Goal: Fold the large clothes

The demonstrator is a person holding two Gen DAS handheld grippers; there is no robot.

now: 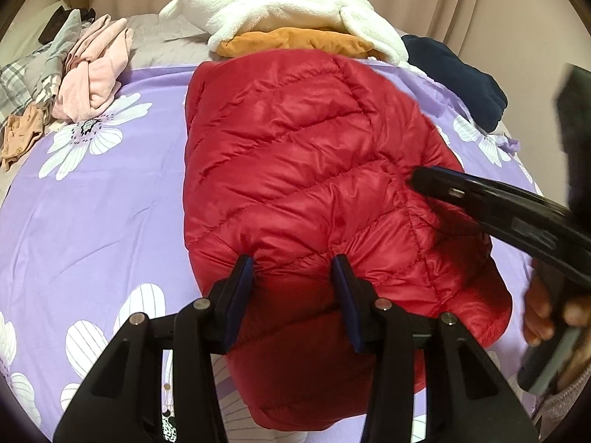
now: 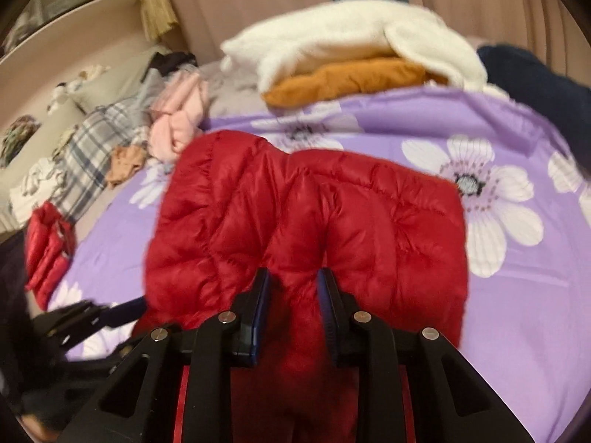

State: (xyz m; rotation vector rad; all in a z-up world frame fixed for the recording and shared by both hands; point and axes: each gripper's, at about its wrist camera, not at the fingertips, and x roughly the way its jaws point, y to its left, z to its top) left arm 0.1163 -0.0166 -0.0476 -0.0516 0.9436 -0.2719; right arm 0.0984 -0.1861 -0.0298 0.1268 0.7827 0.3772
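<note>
Lilac bedding printed with white flowers (image 1: 92, 199) covers the bed, and beige curtains (image 1: 461, 3) hang close behind its far side. Bare cover lies open to the left of the red quilted down jacket (image 1: 295, 155), which sits folded in the middle of the bed; a narrower strip of cover shows at its right.

In the left wrist view, the left gripper (image 1: 293, 269) tilts down over the jacket's near edge, its blue-padded fingers (image 1: 242, 277) pinching a puffed fold of red fabric. The right gripper (image 2: 293, 284) also slopes downward and clamps a raised ridge of the jacket, which bunches between its pads. In the left view it reaches in from the right, with a hand (image 1: 546, 313) on its handle.

Along the far edge sit a white fleece garment (image 1: 280, 7) atop an orange one (image 1: 295, 42), touching the jacket's far end, with a navy garment (image 1: 454, 70) to the right. At the left are a pink garment (image 1: 96, 70) and plaid fabric (image 2: 88, 155). Another red quilted piece (image 2: 48, 247) lies at the left edge in the right wrist view.
</note>
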